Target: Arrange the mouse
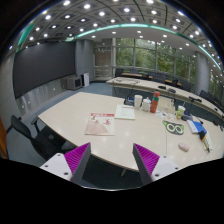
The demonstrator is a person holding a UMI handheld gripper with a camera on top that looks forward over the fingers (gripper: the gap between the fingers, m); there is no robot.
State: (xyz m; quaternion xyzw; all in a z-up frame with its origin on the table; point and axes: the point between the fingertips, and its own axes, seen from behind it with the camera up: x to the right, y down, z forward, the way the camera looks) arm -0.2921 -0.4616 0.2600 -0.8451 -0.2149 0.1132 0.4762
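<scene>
Now we hold the gripper (110, 160) wide open, high over the table (75, 115). Next we must go down right to the mouse (183, 146).

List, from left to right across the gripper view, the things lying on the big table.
Black chair at the table's left edge → red-and-white magazine → white paper → bottles → green-rimmed object → blue item. The hand-held gripper hangs open above the table, holding nothing.

One table (75, 115), one magazine (100, 124), two bottles (147, 102) (standing together).
</scene>
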